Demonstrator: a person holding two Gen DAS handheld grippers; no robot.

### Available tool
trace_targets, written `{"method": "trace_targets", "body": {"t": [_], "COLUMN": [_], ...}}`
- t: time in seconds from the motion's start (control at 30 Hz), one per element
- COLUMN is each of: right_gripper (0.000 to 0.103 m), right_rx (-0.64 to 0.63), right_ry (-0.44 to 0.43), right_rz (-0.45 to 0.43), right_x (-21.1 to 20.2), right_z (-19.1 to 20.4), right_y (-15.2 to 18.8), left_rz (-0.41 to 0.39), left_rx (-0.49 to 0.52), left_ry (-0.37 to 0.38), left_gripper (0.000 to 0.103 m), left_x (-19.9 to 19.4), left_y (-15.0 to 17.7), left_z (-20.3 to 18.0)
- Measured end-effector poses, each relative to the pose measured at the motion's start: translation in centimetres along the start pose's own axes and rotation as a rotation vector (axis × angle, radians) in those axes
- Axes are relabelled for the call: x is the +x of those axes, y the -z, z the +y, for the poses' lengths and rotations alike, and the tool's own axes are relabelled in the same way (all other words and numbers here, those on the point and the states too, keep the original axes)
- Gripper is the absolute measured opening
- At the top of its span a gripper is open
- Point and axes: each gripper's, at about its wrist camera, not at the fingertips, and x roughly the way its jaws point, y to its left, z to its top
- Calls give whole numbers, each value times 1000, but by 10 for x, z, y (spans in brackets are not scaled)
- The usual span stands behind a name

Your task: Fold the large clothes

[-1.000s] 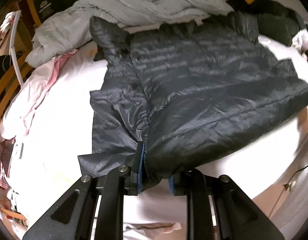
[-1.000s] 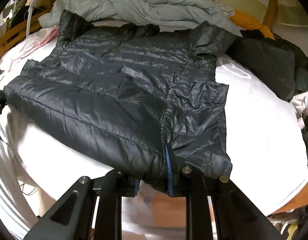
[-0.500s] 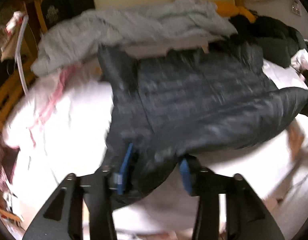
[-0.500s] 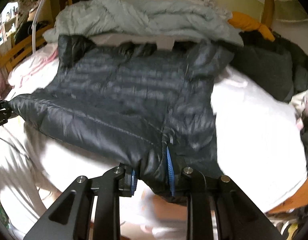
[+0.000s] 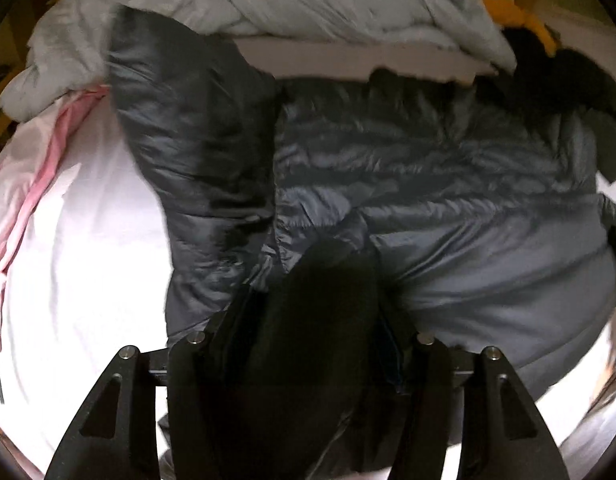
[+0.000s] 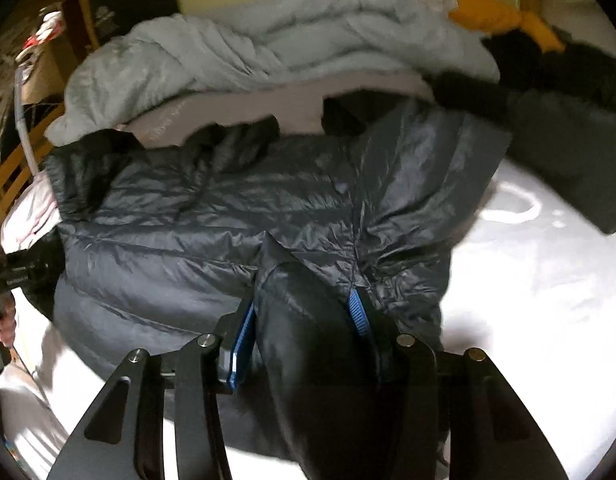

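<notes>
A dark grey quilted puffer jacket (image 5: 427, 168) (image 6: 228, 208) lies spread on the white bed (image 5: 88, 260) (image 6: 527, 280), collar at the far side. Its near hem is lifted and carried over the body. A bunch of that hem sits between the fingers of my left gripper (image 5: 315, 304), whose jaws are opening. My right gripper (image 6: 304, 304) is opening too. Its blue pads (image 6: 244, 332) stand apart with a fold of hem loose between them. One sleeve (image 5: 188, 120) lies along the jacket's left side.
A light grey duvet (image 5: 268, 0) (image 6: 268, 52) is heaped behind the collar. Pink-and-white cloth (image 5: 40, 160) lies at the left, dark clothes (image 6: 567, 140) and an orange item (image 6: 503, 16) at the far right. A wooden frame (image 6: 20, 168) borders the bed's left.
Both grippers have moved forward over the jacket, carrying the hem toward the collar. Their jaws, shut on the hem a second ago, have spread apart, and the jacket fills more of each view.
</notes>
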Motion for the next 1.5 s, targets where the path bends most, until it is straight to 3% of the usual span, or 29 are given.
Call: {"method": "trace_targets", "body": {"t": [0.17,0.3,0.53,0.63,0.77,0.97,1.07,1.3,1.5], "right_gripper": [49,53,55,55,55,56,64,67,68], "right_rx": [-22,-15,49,53,12,13,55,98,66], "right_ry": [16,54,65,18,-49,27,71,84,110], "right_rz": [28,-53,-318,-362,-320,-150,-108,-3,-9], "right_x": [25,10,-63,-86,-86,-34,-13,33,26], "right_z": [-1,-3,-9,-6,7,11,-2,-19,-15], "right_y": [3,1,5,10,17,23,23,21,23], "left_rz": [-16,-145,-483,-552,-441,-212,-133,-116,-152], "left_rx": [48,100,2,5,35,-4,-78,-84,-94], "left_ry": [-46,-142,-132,-62,-8,-51,-71,-110,-124], "left_gripper": [63,70,82,83,83,83,83,86,82], "left_x": [11,-13,-100,-126,-112,-46,-15,8,-6], "left_y": [1,6,19,22,20,22,24,23,22], "left_z": [-8,-13,-2,-3,-15,-17,-5,-6,-7]}}
